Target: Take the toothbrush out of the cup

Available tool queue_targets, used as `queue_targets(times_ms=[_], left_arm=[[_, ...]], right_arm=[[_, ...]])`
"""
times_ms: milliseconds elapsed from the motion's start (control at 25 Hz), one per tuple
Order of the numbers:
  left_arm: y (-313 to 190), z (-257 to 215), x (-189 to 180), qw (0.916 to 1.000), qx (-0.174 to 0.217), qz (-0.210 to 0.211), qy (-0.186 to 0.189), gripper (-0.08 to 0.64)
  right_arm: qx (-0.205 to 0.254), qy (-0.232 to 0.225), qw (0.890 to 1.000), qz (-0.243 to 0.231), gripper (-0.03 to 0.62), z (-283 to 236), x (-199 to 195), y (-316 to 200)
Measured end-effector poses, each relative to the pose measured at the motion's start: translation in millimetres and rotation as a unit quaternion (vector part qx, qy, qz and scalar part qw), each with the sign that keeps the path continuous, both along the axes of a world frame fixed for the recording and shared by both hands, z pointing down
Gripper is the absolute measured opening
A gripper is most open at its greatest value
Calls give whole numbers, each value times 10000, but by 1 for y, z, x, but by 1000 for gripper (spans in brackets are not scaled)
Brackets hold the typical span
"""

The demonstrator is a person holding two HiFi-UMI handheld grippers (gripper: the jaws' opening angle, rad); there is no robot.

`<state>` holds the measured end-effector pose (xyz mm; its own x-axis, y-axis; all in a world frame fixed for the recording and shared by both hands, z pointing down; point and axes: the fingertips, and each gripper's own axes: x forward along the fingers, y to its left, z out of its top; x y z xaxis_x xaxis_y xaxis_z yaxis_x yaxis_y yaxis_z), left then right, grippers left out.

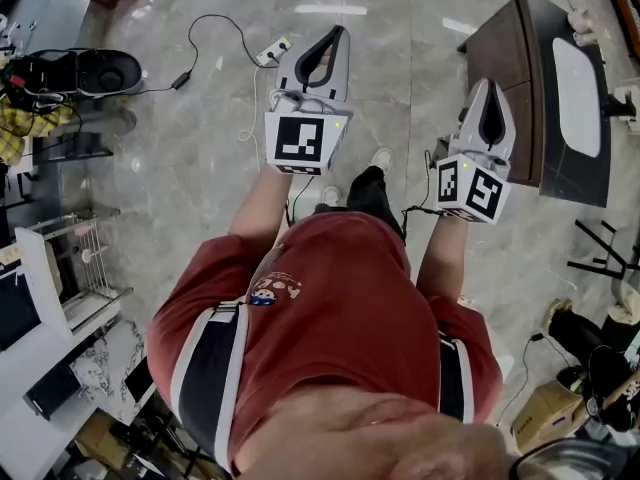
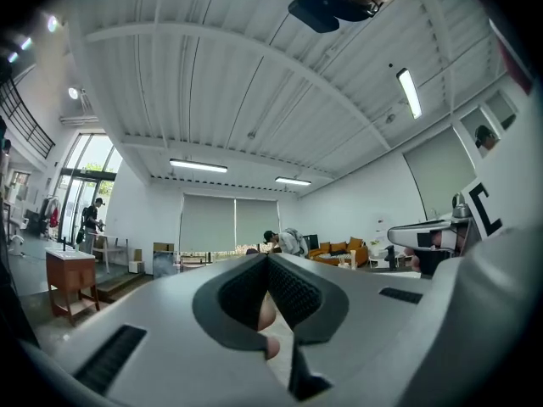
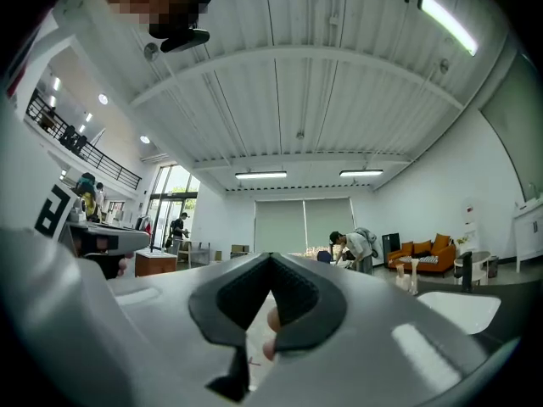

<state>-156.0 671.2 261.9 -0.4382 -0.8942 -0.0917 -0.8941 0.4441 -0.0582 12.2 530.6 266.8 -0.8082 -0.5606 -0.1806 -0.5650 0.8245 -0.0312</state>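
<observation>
No toothbrush or cup shows in any view. In the head view both grippers are held out at chest height over a grey stone floor. My left gripper point(image 1: 337, 31) has its jaws together with nothing between them, and its marker cube faces up. To the right of it, my right gripper point(image 1: 487, 85) is shut and empty too. In the left gripper view the dark pads point(image 2: 293, 291) meet at the left gripper's tip point(image 2: 267, 257), which points level into a large room. The right gripper view shows the right gripper point(image 3: 271, 257) closed the same way and tilted slightly up.
A dark brown table point(image 1: 520, 68) with a white oval basin point(image 1: 578, 83) stands just right of the right gripper. A power strip point(image 1: 272, 52) and its cable lie on the floor ahead. White shelving point(image 1: 60, 268) and clutter line the left side. A person point(image 3: 352, 244) bends over far across the room.
</observation>
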Motion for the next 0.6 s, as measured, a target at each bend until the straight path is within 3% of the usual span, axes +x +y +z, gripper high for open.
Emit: queue_targets(times_ms=[440,600], left_arm=[[-114,17,-3,9989,-344,296,62,5],[-160,3,2,9987,-255,434,-48,5]], right_arm=[[-373,-58,9989,290,9,24,2,-103],[-408,-191,9979,462,9,19,12,-146]])
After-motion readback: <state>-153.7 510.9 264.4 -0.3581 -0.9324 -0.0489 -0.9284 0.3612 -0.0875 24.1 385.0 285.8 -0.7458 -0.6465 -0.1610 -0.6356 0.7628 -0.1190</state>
